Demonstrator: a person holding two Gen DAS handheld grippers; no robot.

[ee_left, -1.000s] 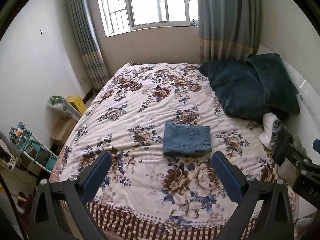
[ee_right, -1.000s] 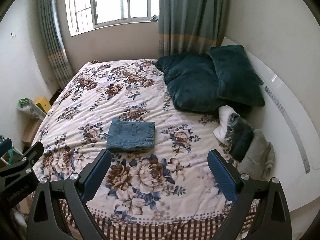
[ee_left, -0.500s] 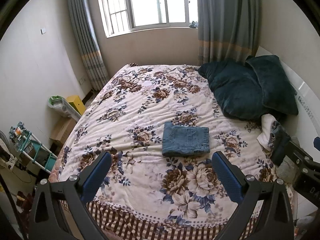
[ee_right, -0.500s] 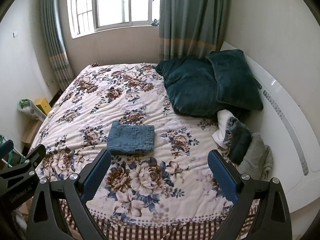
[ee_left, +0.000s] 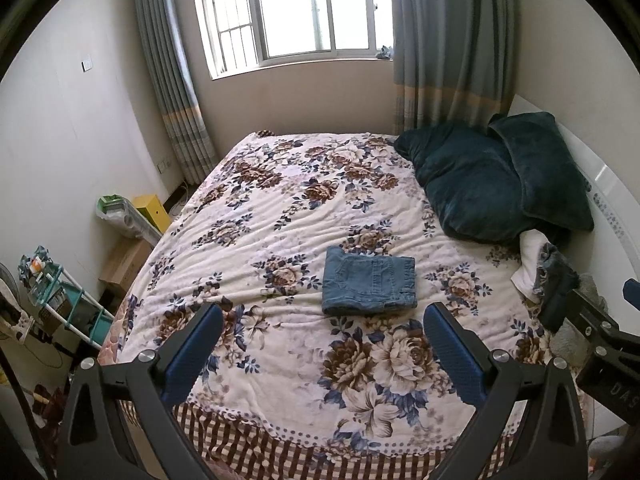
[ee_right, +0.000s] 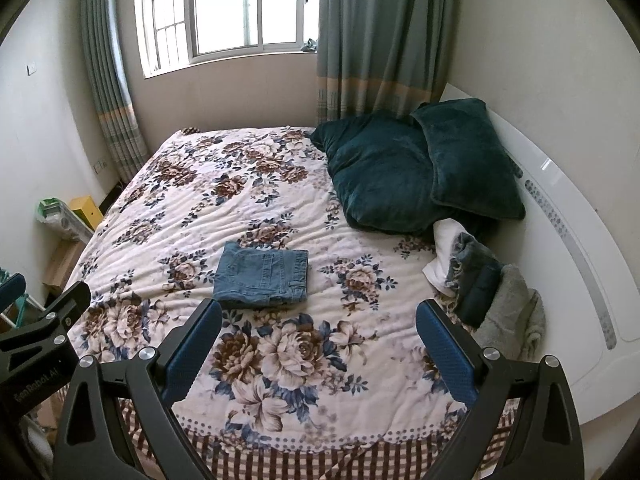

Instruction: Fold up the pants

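While both tongs hang above the foot of the bed (ee_left: pixel 280 364), the pants (ee_left: pixel 369 286) lie near the middle of the floral cover, already folded to a small rectangle w/ a back pocket on top and the thick stacked edges facing the camera. The left gripper (ee_left: pixel 319 350) has its blue pads wide apart and holds nothing; the right gripper (ee_right: pixel 319 345) is the same, spread apart and empty. Both are well apart from the denim, not touching it.

By my judgement the fold is done or nearly done, and only a small squaring could remain.

About handling: it is denim, so soft but w/ some body, heavier than thin cloth and not slippery, not fragile. Folded in several layers it should keep its shape, but the layers can slide over each other if only the top one is pinched. The best place to take it is the thick near edge, w/ one pad under all layers and one on top, approx. at the two near corners, one tong each. The cover under it is soft and wrinkled, so a pad could catch it together w/ the pants.

Dark pillows (ee_left: pixel 480 188) and a pile of other clothes (ee_right: pixel 484 280) are at the right side, away from the work.
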